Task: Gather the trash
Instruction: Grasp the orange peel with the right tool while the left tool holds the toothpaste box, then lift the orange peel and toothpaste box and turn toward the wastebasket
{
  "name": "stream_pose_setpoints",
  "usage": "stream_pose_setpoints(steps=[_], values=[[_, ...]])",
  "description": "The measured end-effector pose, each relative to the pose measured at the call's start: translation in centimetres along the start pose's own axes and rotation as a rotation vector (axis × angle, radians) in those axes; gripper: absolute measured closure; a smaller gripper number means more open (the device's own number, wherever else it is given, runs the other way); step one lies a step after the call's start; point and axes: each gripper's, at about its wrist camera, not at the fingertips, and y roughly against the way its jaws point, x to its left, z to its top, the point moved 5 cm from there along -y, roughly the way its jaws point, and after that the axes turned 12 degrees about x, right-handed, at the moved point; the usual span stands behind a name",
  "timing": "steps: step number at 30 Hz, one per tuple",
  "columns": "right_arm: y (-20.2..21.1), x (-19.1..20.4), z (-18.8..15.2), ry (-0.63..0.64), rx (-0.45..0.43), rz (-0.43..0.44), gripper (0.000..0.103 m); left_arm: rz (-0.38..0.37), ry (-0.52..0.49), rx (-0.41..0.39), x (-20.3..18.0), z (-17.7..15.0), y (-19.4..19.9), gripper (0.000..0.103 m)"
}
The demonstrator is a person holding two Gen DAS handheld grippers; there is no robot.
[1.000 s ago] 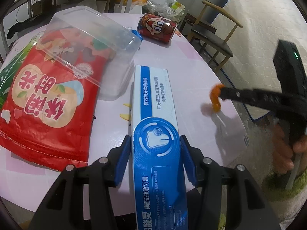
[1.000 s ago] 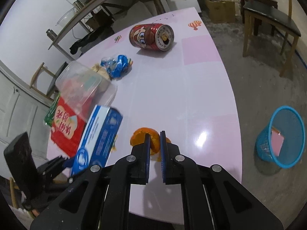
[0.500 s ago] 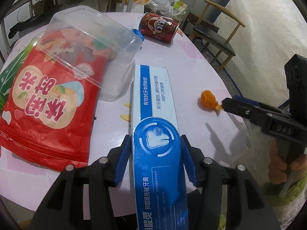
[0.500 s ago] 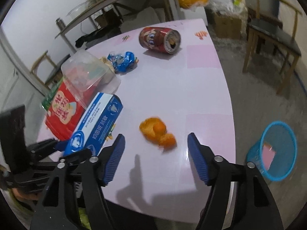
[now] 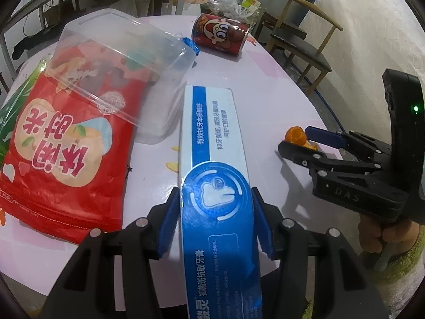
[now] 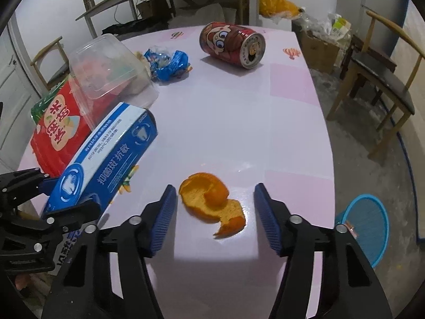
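Orange peel point(image 6: 209, 204) flat on the pink table point(image 6: 265, 133), between the closing jaws of the right gripper point(image 6: 215, 220), untouched; a second ago pinched between them. Toothpaste box point(image 5: 215, 186) clamped in the left gripper point(image 5: 212, 226), unchanged. Beyond: red can point(image 6: 231, 45), blue wrapper point(image 6: 167, 63), clear tub point(image 5: 119, 61), red bag point(image 5: 61, 146). Blue basket point(image 6: 364, 223) on the floor.

Our left tongs point(image 5: 215, 223) clamp a blue-and-white toothpaste box point(image 5: 212, 143) above the pink desk point(image 5: 265, 85). To its right, our right tongs point(image 5: 302, 139) are closing around an orange peel point(image 5: 295, 134). A red snack bag point(image 5: 66, 143) lies under a clear plastic container point(image 5: 122, 53); a red can point(image 5: 221, 33) lies beyond.
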Motion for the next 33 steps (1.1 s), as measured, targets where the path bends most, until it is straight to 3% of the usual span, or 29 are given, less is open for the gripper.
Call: stream_pose_setpoints(steps=[7,16,33], values=[[0.0,0.1,0.0,0.018,-0.007,-0.039,0.070,0.001,0.010,-0.016,0.1,0.0,0.0,0.054],[0.6,0.0,0.0,-0.035,-0.003,-0.028,0.088,-0.003,0.009,-0.032,-0.2,-0.7,0.6,0.055],[2.3,-1.1,-1.3,-0.163,-0.011,0.033,0.092,-0.020,-0.024,-0.067,-1.8,-1.9,1.9,0.056]])
